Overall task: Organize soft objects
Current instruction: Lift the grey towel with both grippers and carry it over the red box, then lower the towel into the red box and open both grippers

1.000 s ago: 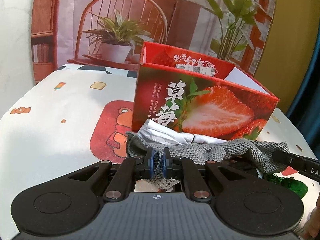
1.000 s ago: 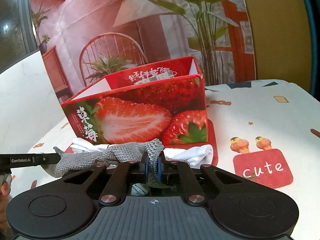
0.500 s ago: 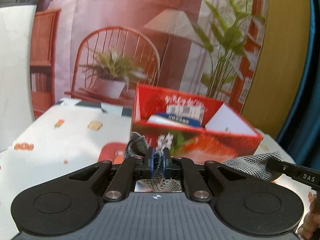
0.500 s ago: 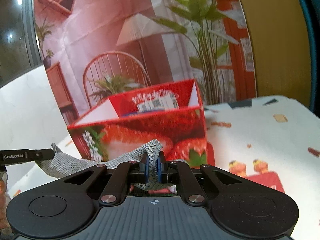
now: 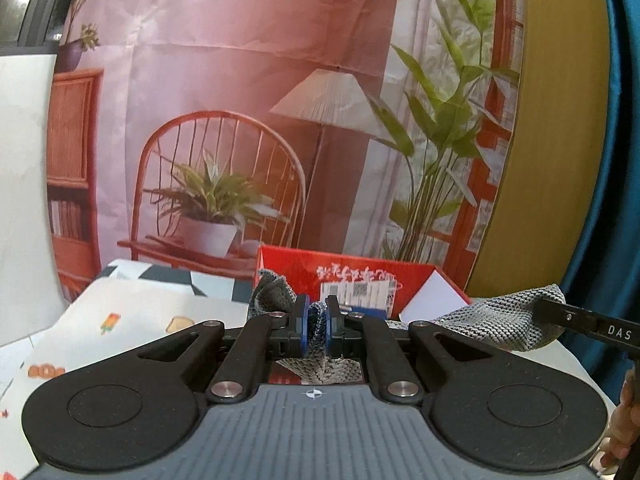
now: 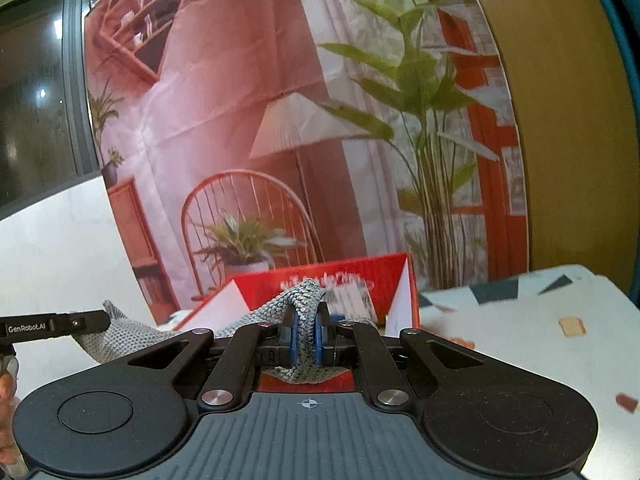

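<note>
Left tongs (image 5: 317, 326), right tongs (image 6: 304, 336) each pinching grey knit cloth (image 5: 496, 326) above red box (image 5: 360, 276).
Soft, light, saggy; best held at opposite edges.

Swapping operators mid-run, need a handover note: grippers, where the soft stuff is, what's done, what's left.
Left gripper: shut on one end of the grey knit cloth.
Right gripper: shut on the other end of the same cloth; it shows at the right edge of the left view.
The cloth hangs stretched between the two, in the air in front of the open red strawberry box.
Box: a printed label and something blue show inside; the rest is hidden.
Done: cloth picked up by both ends.
Left: probably lower it into the box and release. No other soft items are in view now.
</note>
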Action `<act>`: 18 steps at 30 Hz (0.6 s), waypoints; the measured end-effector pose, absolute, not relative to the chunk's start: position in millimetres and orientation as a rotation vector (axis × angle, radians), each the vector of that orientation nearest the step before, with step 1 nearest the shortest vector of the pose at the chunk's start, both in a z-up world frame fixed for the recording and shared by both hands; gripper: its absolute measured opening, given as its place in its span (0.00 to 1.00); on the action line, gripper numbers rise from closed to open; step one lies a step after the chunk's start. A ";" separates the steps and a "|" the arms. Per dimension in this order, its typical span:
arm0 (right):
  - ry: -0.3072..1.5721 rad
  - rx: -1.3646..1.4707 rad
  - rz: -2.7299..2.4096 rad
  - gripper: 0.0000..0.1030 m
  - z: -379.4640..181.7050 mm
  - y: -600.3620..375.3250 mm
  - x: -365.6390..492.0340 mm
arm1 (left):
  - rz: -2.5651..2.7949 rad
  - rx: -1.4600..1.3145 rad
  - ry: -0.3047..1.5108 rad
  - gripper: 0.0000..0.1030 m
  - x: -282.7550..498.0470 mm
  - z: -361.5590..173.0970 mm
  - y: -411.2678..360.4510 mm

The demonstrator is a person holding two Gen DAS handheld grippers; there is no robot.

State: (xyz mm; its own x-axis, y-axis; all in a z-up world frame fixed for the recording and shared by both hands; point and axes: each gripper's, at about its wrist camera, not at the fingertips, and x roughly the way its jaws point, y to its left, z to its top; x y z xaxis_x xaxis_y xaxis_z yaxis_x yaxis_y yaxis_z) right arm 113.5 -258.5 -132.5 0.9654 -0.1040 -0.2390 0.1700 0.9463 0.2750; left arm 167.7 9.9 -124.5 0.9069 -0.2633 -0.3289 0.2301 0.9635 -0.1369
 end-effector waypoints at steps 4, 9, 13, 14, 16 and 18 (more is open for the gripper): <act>0.234 0.282 -0.136 0.07 -121.6 -266.6 131.8 | -0.242 -0.082 0.341 0.08 188.1 -114.5 3.9; 0.270 0.232 -0.142 0.07 -111.0 -274.3 164.3 | -0.266 -0.050 0.405 0.08 227.4 -108.5 -11.1; 0.350 0.204 -0.136 0.07 -112.2 -281.4 192.3 | -0.290 -0.001 0.523 0.08 258.1 -121.7 -22.4; 0.371 0.200 -0.133 0.07 -114.4 -281.8 197.6 | -0.292 -0.001 0.551 0.08 264.1 -125.9 -23.1; 0.432 0.198 -0.126 0.07 -121.6 -283.4 210.0 | -0.294 -0.008 0.607 0.08 276.2 -136.5 -23.7; 0.484 0.198 -0.121 0.07 -130.6 -283.2 218.9 | -0.301 -0.011 0.645 0.08 284.6 -146.7 -21.5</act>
State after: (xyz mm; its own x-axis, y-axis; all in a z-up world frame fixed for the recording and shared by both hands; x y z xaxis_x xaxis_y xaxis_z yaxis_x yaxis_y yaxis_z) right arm 218.9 -283.2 -130.6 0.8786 -0.0687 -0.4725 0.1620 0.9738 0.1596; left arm 284.6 -21.5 -146.7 0.7572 -0.2795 -0.5904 0.2728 0.9566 -0.1030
